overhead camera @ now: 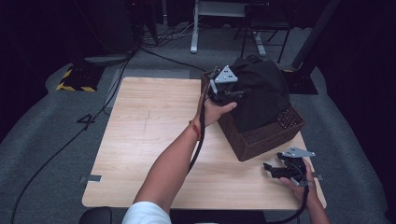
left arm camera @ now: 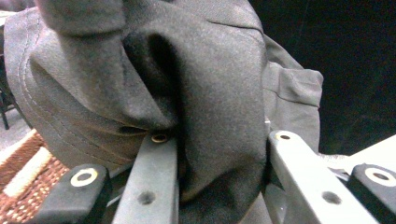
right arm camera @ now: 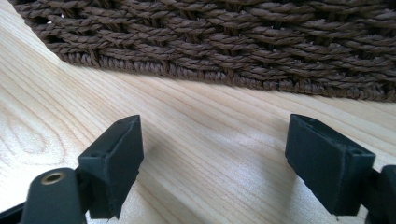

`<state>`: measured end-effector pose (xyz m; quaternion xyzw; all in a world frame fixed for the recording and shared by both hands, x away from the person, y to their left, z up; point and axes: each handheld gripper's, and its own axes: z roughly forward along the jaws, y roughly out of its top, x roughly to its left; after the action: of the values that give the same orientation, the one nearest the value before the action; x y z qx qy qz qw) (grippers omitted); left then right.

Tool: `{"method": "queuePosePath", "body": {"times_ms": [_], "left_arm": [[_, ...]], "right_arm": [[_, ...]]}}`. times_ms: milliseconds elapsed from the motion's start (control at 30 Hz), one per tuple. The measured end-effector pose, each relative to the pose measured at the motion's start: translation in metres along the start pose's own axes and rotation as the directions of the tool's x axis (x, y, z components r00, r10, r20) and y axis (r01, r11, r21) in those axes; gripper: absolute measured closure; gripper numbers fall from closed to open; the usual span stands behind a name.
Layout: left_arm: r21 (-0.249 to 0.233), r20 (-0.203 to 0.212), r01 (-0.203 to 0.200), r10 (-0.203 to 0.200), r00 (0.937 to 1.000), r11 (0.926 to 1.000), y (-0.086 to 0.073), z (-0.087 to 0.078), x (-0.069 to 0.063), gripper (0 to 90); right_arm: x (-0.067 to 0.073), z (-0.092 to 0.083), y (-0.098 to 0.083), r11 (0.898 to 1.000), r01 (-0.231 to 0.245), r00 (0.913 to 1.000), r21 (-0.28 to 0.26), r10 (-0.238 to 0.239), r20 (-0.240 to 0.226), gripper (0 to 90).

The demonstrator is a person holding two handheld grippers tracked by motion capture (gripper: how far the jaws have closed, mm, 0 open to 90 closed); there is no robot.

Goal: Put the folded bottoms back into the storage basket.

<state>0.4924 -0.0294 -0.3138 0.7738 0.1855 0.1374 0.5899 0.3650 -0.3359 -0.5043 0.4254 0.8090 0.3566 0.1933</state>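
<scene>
The left gripper (overhead camera: 223, 88), held out on an extended forearm over the far right of the bench (overhead camera: 149, 140), has its fingers (left arm camera: 154, 186) clenched on a fold of one dark garment (left arm camera: 187, 93) that hides their tips and most of the single woven basket (overhead camera: 261, 137) it fills. At the near right, beside the basket, the right gripper (overhead camera: 273, 170) rests low in the hand, fingers (right arm camera: 114, 163) released and spread above bare wood.

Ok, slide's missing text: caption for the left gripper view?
Left tongs closed on a fold of dark grey garment above the woven basket.
</scene>
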Motion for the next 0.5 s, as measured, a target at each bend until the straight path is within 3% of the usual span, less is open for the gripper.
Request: {"method": "queuePosePath", "body": {"times_ms": [167, 500], "left_arm": [[0.016, 0.017, 0.012, -0.013, 0.9998, 0.9998, -0.009, 0.019, -0.003, 73.6], [0.094, 0.017, 0.027, -0.029, 0.9994, 0.9952, -0.036, 0.051, -0.005, 73.4]], "right_arm": [[0.0, 0.0, 0.0, 1.0, 0.0, 1.0, 0.0, 0.0, 0.0, 19.7], [0.0, 0.0, 0.0, 1.0, 0.001, 1.0, -0.001, -0.001, -0.001, 19.9]]}}
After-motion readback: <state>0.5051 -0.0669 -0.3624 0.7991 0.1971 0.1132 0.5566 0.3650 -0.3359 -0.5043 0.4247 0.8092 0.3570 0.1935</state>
